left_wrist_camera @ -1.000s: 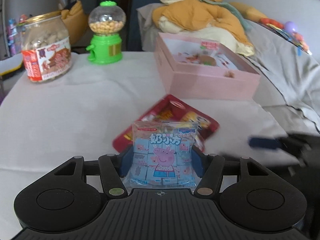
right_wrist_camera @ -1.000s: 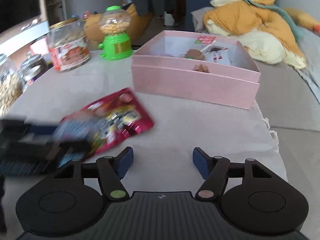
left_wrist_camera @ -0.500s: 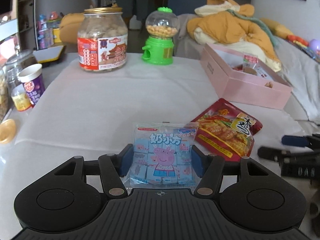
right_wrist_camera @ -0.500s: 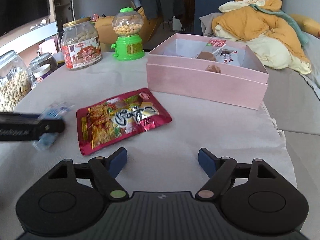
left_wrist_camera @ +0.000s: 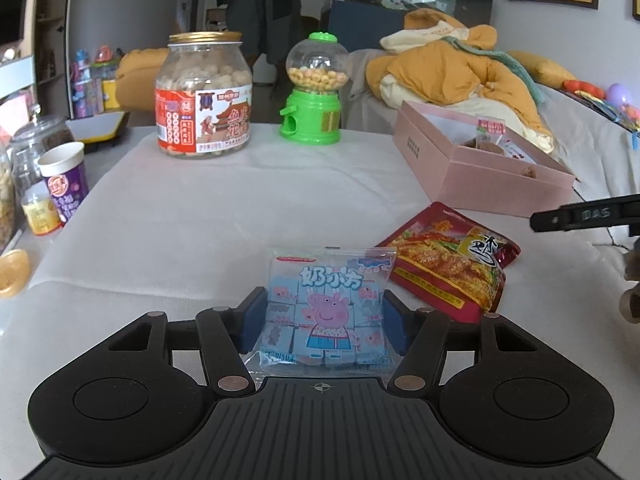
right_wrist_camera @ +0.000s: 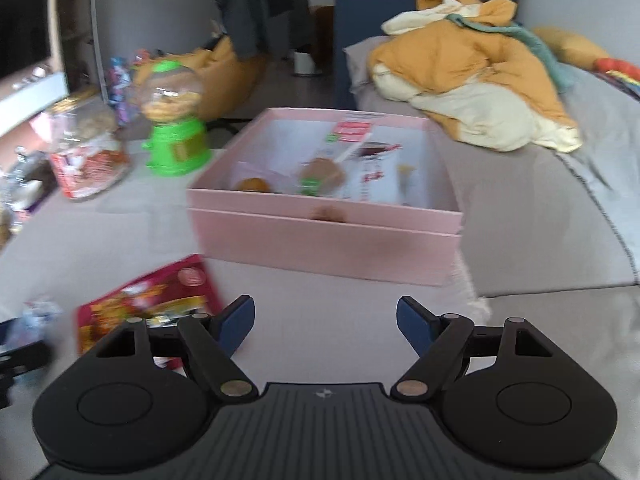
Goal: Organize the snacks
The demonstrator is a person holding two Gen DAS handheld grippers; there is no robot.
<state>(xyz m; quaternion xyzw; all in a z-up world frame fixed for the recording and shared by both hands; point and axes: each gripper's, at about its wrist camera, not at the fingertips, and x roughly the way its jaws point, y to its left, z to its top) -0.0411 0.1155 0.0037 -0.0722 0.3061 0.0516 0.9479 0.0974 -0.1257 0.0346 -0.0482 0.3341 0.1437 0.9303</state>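
Observation:
My left gripper [left_wrist_camera: 325,312] is shut on a light blue Peppa Pig snack packet [left_wrist_camera: 328,312], held upright between the blue pads above the table. A red snack pouch [left_wrist_camera: 452,264] lies flat just right of it; it also shows in the right wrist view [right_wrist_camera: 148,300]. The open pink box [right_wrist_camera: 324,236] holds several snacks and stands ahead of my right gripper [right_wrist_camera: 325,320], which is open and empty over the white cloth. The right gripper shows at the right edge of the left wrist view [left_wrist_camera: 584,214].
A big jar of snacks [left_wrist_camera: 204,96] and a green gumball dispenser [left_wrist_camera: 316,92] stand at the table's far side. A purple cup [left_wrist_camera: 66,180] and glass jars [left_wrist_camera: 36,140] stand at the left edge. A bed with an orange blanket [right_wrist_camera: 472,76] lies beyond the box.
The left gripper swung left with the packet, then steadied. The right gripper moved forward and right toward the pink box; its view is blurred by motion.

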